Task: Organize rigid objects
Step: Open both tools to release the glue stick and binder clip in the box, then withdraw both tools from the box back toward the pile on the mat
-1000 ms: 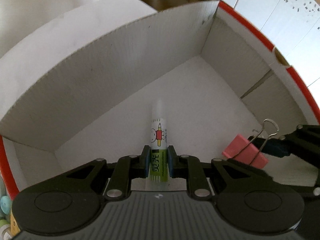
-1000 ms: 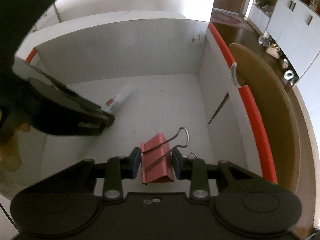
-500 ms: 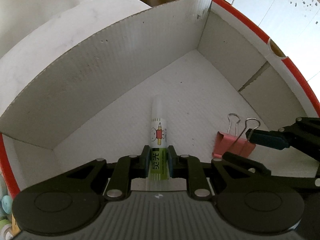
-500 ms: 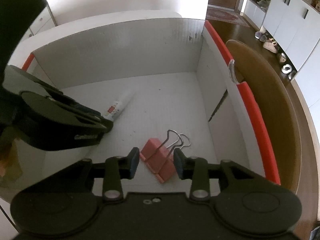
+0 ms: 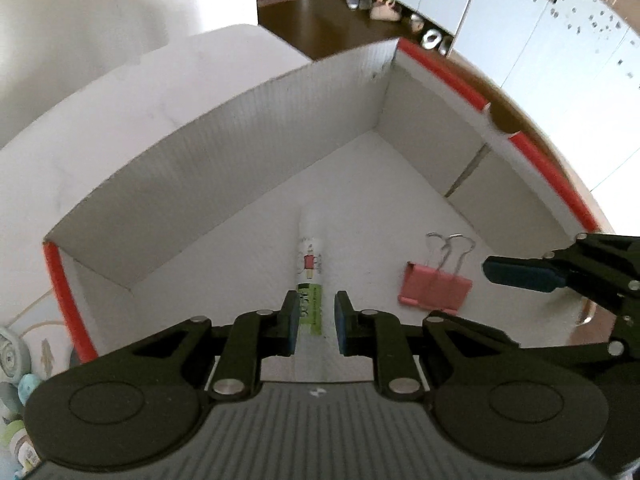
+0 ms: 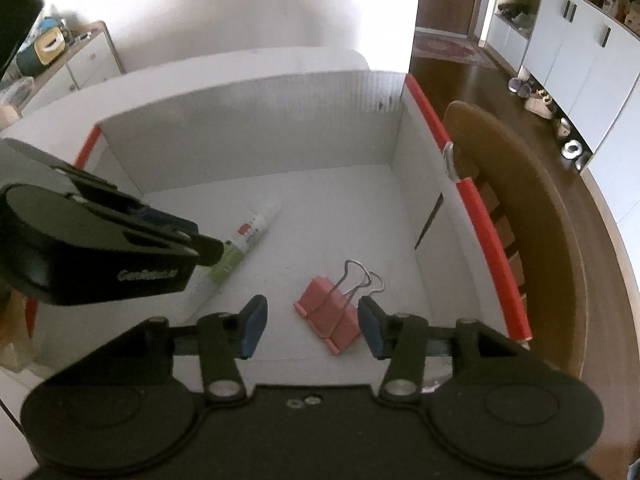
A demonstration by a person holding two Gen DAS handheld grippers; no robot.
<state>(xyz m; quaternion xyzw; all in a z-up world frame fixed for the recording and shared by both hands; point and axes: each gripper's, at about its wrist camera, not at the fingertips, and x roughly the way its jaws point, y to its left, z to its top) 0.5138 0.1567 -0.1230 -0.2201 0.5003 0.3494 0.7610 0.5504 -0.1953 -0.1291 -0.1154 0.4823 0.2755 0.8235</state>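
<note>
Inside: one glue stick [image 5: 309, 276], one binder clip [image 5: 434, 289]

A dark brown wooden floor [image 6: 460, 68] runs back toward a doorway, where a patterned rug [image 6: 448, 46] lies in bright light. White cabinets [image 6: 576, 56] with dark handles line the right side, with shoes [image 6: 536, 98] on the floor at their foot. A plain white wall [image 6: 240, 4] rises behind, washed out by glare. At the left stands a low white sideboard [image 6: 76, 66] with a wooden top carrying clutter. A wooden chair back [image 6: 516, 184] curves at the right.
</note>
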